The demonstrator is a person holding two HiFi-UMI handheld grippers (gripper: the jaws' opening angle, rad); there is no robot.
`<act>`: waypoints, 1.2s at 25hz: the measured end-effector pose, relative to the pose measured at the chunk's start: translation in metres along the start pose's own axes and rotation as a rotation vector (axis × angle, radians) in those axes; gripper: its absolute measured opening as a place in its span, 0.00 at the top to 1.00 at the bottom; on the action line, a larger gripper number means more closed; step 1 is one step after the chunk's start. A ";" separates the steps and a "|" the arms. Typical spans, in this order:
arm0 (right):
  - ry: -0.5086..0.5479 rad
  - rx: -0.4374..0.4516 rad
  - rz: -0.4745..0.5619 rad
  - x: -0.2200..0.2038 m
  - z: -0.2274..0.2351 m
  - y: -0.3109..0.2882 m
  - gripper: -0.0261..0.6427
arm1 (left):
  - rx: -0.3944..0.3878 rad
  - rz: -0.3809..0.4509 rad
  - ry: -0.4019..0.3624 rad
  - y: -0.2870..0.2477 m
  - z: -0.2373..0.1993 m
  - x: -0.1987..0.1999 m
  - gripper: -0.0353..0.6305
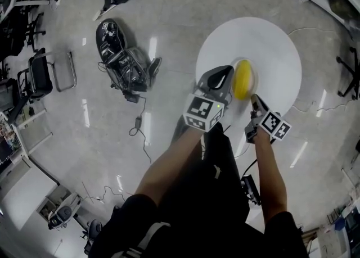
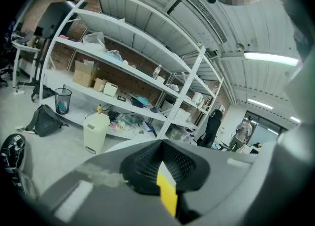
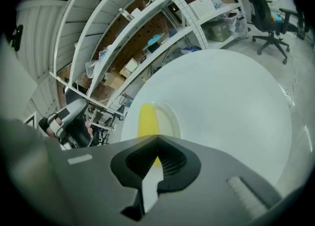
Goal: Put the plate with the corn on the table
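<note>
The corn (image 1: 243, 80) is seen as one smooth, bright yellow cob, and it is laid along a small white plate (image 1: 252, 71) with a low raised rim. The plate is nearly the same colour as the round white table (image 1: 264, 32), on which it rests flat near the edge closest to the person.

In the head view the plate is found between the two grippers. The left gripper (image 1: 228, 70) is placed just beside its left rim; whether they touch cannot be told. The right gripper (image 1: 253, 98) is held just below its near rim.

In the right gripper view the jaws are fully closed with nothing held, and the plate (image 3: 172, 121) with the corn (image 3: 146, 119) is seen just beyond the tips – apart from them. In the left gripper view the jaws of the left gripper (image 2: 162, 144) are also brought together, and only a thin yellow strip is seen through the slit.
</note>
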State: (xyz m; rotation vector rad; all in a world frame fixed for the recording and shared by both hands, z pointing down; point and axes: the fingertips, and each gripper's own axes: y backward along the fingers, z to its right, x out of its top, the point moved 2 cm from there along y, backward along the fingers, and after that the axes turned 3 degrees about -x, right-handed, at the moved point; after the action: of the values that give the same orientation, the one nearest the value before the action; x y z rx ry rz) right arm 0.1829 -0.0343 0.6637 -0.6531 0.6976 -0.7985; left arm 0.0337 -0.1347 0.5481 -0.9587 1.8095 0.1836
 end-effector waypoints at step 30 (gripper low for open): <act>0.165 0.092 0.237 0.055 -0.111 0.093 0.95 | -0.053 0.111 -0.072 0.076 0.074 0.089 0.94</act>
State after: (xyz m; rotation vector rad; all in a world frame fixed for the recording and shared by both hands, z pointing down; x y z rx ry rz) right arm 0.1642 -0.0576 0.5114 -0.4145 0.8656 -0.6651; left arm 0.0218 -0.0914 0.4173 -0.8782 1.8002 0.3326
